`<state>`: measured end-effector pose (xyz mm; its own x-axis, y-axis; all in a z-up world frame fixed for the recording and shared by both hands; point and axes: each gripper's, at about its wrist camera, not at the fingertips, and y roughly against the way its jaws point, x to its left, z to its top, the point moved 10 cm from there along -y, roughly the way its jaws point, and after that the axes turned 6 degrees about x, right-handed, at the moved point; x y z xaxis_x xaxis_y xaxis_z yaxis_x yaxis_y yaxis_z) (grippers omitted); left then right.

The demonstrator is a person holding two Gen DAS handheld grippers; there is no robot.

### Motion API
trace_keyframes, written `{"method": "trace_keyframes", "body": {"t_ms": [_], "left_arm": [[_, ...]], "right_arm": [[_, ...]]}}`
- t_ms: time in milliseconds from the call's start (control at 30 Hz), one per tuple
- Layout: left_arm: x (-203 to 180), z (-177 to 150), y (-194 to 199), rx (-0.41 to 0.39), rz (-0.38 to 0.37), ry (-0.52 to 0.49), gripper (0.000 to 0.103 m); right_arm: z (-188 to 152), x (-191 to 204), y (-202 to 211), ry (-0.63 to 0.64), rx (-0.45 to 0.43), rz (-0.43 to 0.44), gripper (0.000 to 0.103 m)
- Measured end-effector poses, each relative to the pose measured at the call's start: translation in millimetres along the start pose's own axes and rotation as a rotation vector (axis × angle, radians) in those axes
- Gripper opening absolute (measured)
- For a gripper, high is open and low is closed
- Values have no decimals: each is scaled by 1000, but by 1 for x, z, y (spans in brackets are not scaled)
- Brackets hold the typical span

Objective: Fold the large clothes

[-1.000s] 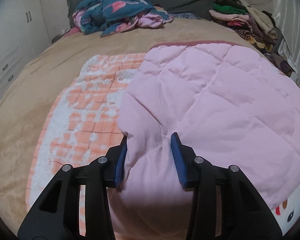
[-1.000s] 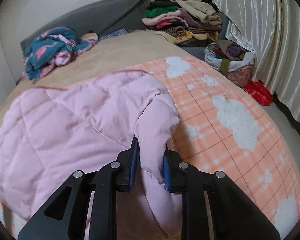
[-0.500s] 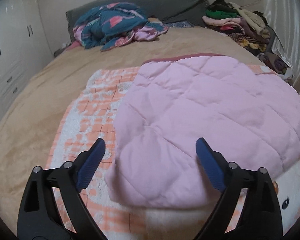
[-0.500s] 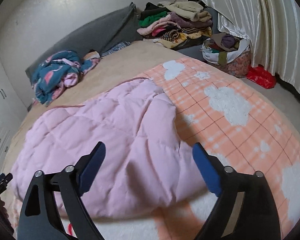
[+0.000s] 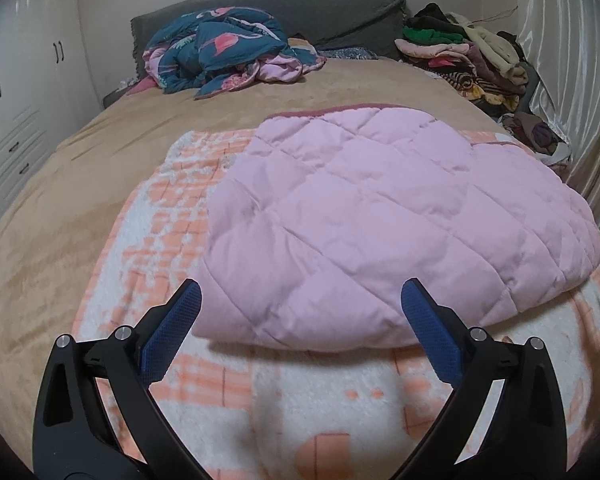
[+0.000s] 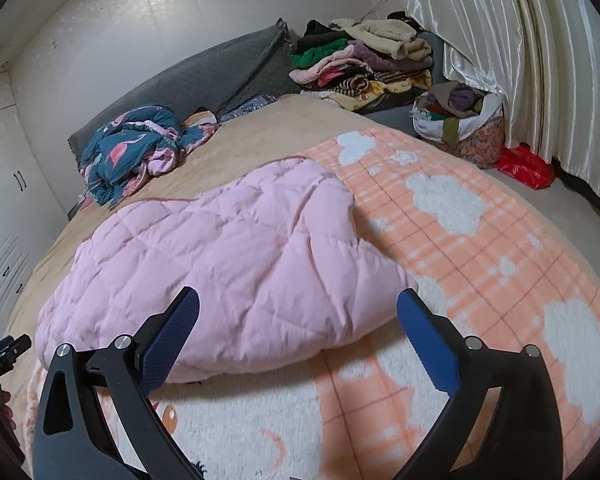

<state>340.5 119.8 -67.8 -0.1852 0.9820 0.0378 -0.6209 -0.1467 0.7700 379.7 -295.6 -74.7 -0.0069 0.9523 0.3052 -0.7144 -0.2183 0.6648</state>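
Both grippers have released the folded pink quilted garment [image 5: 384, 216]; left gripper [image 5: 300, 312] and right gripper [image 6: 298, 322] jaws opening, nothing between, above the orange-and-white plaid blanket [image 6: 480, 248].

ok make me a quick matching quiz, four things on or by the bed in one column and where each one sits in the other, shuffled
Things:
1. pink quilt
2. teal flamingo-print bedding
3. stack of folded clothes
4. red bag

Places:
A. on the floor by the curtain
B. crumpled against the grey headboard
C. lying on the orange checked blanket
D. piled at the bed's far corner, beside the headboard

Pairs: 1-C, 2-B, 3-D, 4-A
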Motion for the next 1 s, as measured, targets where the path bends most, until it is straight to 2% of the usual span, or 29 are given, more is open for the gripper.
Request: {"method": "trace_keyframes", "body": {"t_ms": [133,333,533,800,1000], "left_arm": [[-5,-13,-4,18,-17,30,94],[-6,-36,-19,79,-67,120,94],[-1,-47,-32,122,-118,216,94],[6,-46,-56,183,-238,399,94],[4,-29,-69,180,-270,476,94]], "right_arm": [[-12,-3,-4,-24,22,-3,99],[-37,-14,-25,-117,95,6,99],[-51,-12,-39,-152,128,14,99],[-51,-7,-53,-196,147,36,99],[-43,-3,-70,-273,180,100,99]]}}
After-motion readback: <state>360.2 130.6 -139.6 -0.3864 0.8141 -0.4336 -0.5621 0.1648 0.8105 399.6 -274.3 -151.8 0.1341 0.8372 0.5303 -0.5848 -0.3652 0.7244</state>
